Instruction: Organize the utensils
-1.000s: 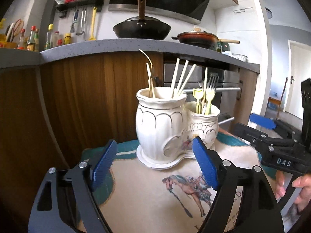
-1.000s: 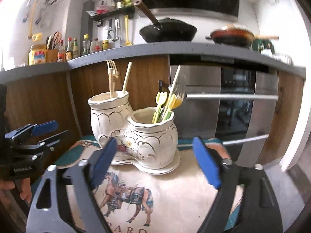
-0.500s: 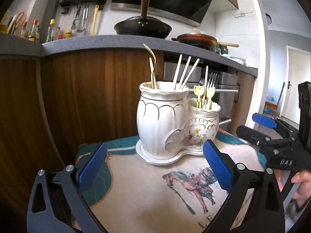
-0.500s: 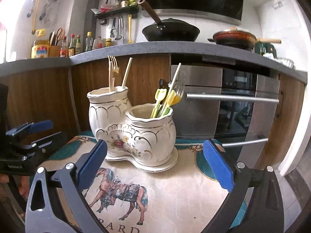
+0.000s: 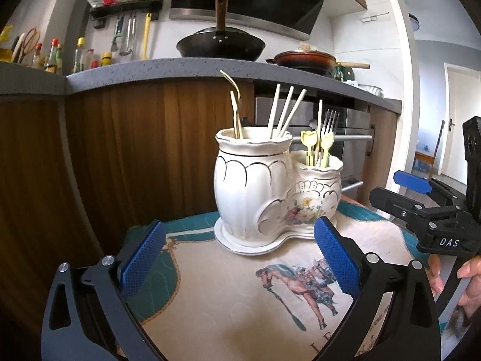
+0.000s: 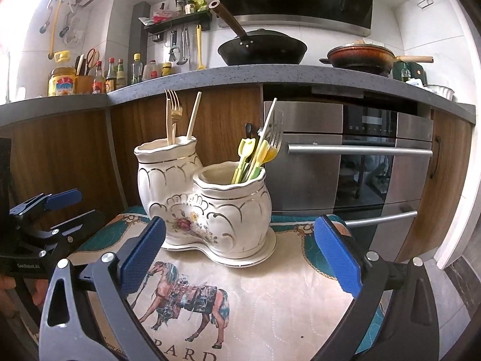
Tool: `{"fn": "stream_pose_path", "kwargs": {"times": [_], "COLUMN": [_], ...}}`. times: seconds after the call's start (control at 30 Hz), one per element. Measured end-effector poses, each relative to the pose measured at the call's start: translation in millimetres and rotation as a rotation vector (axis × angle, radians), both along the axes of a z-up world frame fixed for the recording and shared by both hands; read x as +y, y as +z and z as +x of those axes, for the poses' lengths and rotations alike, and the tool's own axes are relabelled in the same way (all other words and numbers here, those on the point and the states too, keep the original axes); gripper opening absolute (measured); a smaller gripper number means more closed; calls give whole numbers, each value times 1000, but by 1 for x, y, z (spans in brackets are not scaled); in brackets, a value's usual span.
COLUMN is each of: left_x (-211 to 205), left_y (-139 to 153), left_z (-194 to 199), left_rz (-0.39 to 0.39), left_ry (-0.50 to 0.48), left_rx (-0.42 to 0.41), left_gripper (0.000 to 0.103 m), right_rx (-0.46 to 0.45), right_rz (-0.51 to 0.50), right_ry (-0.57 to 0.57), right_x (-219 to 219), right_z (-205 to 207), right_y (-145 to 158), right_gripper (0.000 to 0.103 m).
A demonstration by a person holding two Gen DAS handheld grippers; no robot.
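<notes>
A white ceramic double utensil holder (image 5: 270, 192) stands on a horse-print mat (image 5: 240, 294); it also shows in the right wrist view (image 6: 207, 207). Its tall pot holds a gold fork (image 6: 172, 111) and cream chopsticks (image 5: 285, 108). Its low pot holds a steel fork (image 5: 329, 120) and yellow-green picks (image 6: 249, 162). My left gripper (image 5: 239, 258) is open and empty, a little short of the holder. My right gripper (image 6: 240, 258) is open and empty, in front of the holder. Each gripper shows in the other's view, the right one (image 5: 402, 192) and the left one (image 6: 57, 207).
A wooden counter front (image 5: 120, 156) with a grey worktop (image 6: 270, 73) rises right behind the mat. A steel oven (image 6: 360, 165) with bar handles sits behind to the right. A wok (image 6: 261, 48) and a pan (image 6: 360, 55) stand on the worktop.
Both grippers have drawn back from the holder and opened wider. The holder and its utensils have not moved.
</notes>
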State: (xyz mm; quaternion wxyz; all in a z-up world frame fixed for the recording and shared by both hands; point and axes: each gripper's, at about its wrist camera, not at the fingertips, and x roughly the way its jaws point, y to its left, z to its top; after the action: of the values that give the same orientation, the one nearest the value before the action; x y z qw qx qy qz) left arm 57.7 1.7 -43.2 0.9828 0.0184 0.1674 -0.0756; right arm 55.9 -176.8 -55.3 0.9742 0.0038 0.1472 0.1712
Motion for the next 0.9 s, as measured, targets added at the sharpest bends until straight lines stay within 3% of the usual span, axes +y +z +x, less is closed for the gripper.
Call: {"fn": "stream_pose_path", "kwargs": {"times": [0.9], "left_x": [3], "left_y": [-1], "left_z": [4], "left_rz": [-4], "left_ry": [16], "left_rx": [14], "left_gripper": [98], "right_rx": [0], "right_rz": [0], "right_ry": [0], "right_x": [0], "right_z": [0], "right_y": [0], "right_gripper": [98]}}
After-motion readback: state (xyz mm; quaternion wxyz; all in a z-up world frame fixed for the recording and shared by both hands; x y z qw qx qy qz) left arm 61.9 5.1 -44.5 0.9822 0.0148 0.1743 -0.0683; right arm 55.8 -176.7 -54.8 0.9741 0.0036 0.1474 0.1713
